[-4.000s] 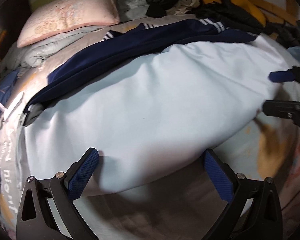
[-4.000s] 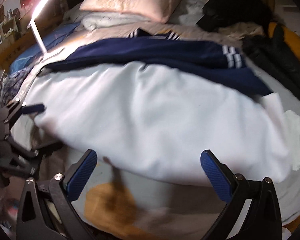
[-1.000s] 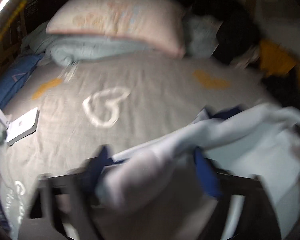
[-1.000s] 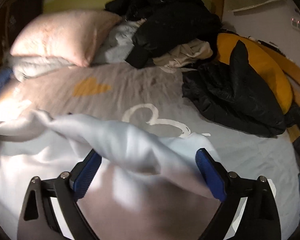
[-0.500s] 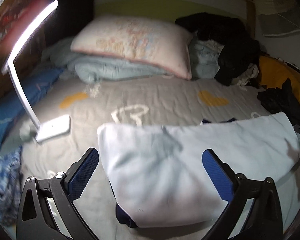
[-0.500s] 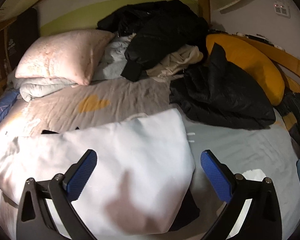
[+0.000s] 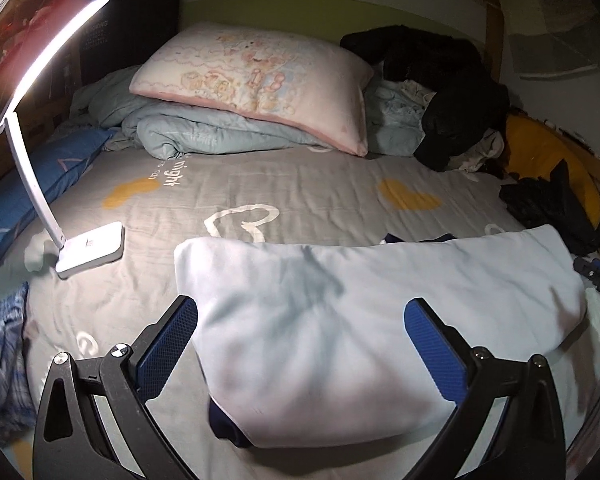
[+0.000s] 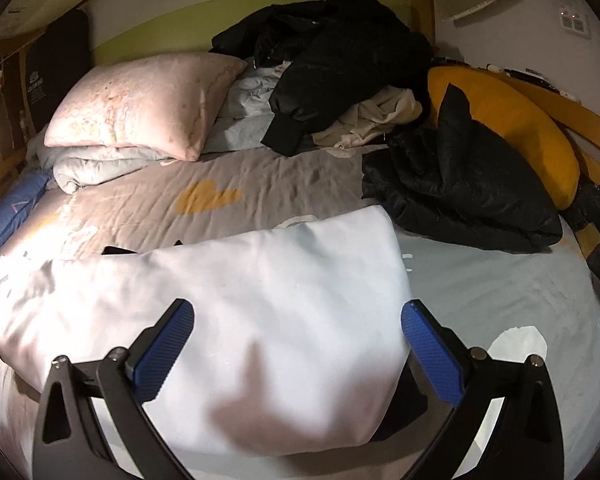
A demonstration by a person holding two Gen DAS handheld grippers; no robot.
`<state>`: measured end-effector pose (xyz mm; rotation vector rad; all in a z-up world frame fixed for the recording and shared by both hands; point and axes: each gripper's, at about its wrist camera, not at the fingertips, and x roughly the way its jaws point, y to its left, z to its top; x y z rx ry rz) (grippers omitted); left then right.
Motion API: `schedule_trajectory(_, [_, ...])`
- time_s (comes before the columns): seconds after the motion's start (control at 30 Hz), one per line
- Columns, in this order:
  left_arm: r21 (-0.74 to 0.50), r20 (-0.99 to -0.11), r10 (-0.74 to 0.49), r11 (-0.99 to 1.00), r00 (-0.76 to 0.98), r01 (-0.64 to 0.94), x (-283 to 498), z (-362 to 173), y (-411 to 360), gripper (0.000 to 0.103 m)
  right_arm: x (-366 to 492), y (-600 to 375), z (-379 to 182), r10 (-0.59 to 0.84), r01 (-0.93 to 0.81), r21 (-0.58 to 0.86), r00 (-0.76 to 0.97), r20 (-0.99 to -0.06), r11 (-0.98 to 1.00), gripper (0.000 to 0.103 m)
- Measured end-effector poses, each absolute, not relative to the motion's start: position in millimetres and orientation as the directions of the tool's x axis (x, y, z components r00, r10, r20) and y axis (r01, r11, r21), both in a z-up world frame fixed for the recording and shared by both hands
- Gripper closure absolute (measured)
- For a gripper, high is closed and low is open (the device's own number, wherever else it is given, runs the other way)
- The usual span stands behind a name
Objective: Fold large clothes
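garment: a pale-blue garment [image 7: 340, 320] with a navy lining lies folded across the near half of the bed [image 7: 300, 192]; navy edges peek out at the near-left corner and along the far edge, so the fold looks doubled over itself.
why there: the middle of the bed is the one bare flat patch, with clutter pushed to the head and right side, so I judge it serves as the folding surface.
left gripper [image 7: 300, 356]: released, jaws spread wide, hovering over the near edge of the garment; nothing is pinched between the pads.
right gripper [image 8: 296, 356]: also released, jaws wide, above the garment's right half; the cloth passes under it, not in it.
why released: both sit free of the cloth, which suggests a fold is laid down and the next grasp is not yet made.
lamp [image 7: 88, 248]: stands on the bed left of the garment, lit, its arm arching overhead, probably to light the work.
pillows: one pink pillow [image 7: 256, 84] on a bunched quilt [image 7: 204, 132].
dark coats: two, one heaped at the head [image 8: 332, 48], one at the right [image 8: 460, 188].
yellow cushion [image 8: 512, 124]: one.
grippers: two.
garments being folded: one.
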<state>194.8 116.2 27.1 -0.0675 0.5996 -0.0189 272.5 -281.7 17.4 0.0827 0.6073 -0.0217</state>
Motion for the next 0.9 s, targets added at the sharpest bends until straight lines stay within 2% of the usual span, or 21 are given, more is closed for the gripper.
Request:
schedule_trajectory(0.13, [-0.133, -0.557, -0.081, 0.991, 0.827, 0.008, 175.9, 17.7, 108.5, 0.000, 258.4, -271.6, 21.0, -0.032, 0.057, 0.030, 0.840, -0.541, 0.998, 0.000])
schedule_trajectory(0.33, [-0.054, -0.504, -0.057, 0.998, 0.862, 0.035, 150.3, 22.8, 88.5, 0.000, 231.7, -264.2, 19.8, 0.011, 0.025, 0.061, 0.851, -0.525, 0.998, 0.000])
schedule_trajectory(0.6, [-0.074, -0.478, -0.058, 0.997, 0.877, 0.026, 141.8, 24.4, 86.2, 0.000, 215.0, -275.4, 8.1, 0.032, 0.037, 0.116, 0.839, -0.543, 0.993, 0.000])
schedule_trajectory(0.9, [-0.094, -0.483, -0.048, 0.996, 0.874, 0.003, 147.6, 16.3, 91.6, 0.000, 216.5, -336.6, -32.5, 0.147, 0.172, 0.436, 0.781, -0.607, 0.883, 0.001])
